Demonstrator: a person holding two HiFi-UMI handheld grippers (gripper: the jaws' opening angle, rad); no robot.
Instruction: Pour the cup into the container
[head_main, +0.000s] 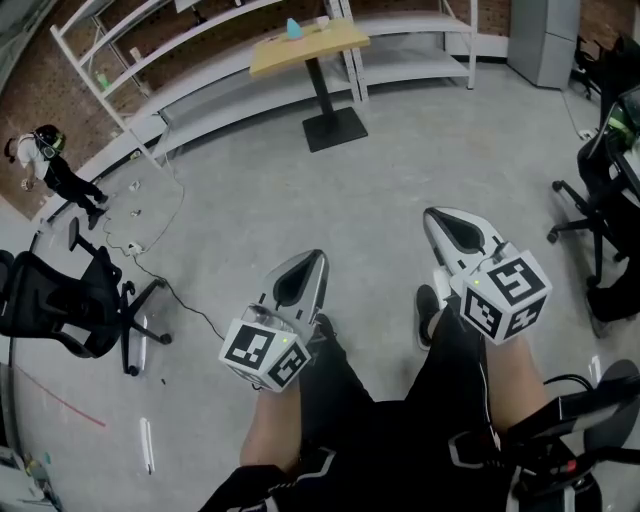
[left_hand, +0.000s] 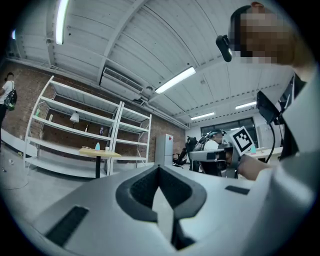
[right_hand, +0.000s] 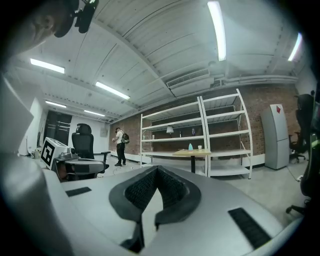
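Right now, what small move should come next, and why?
Probably a step toward the wooden table. The left hand-held gripper and the right hand-held gripper are both shut on nothing. What looks like a small cup stands beside a teal item on that table, far across the floor and well out of reach.

White shelving (head_main: 240, 88) lines a brick wall (head_main: 35, 95). A person (head_main: 52, 165) stands beside it. A black office chair (head_main: 55, 300) sits left on the grey floor (head_main: 400, 170), near a trailing cable (head_main: 185, 300). A grey cabinet (head_main: 545, 40) stands far right.
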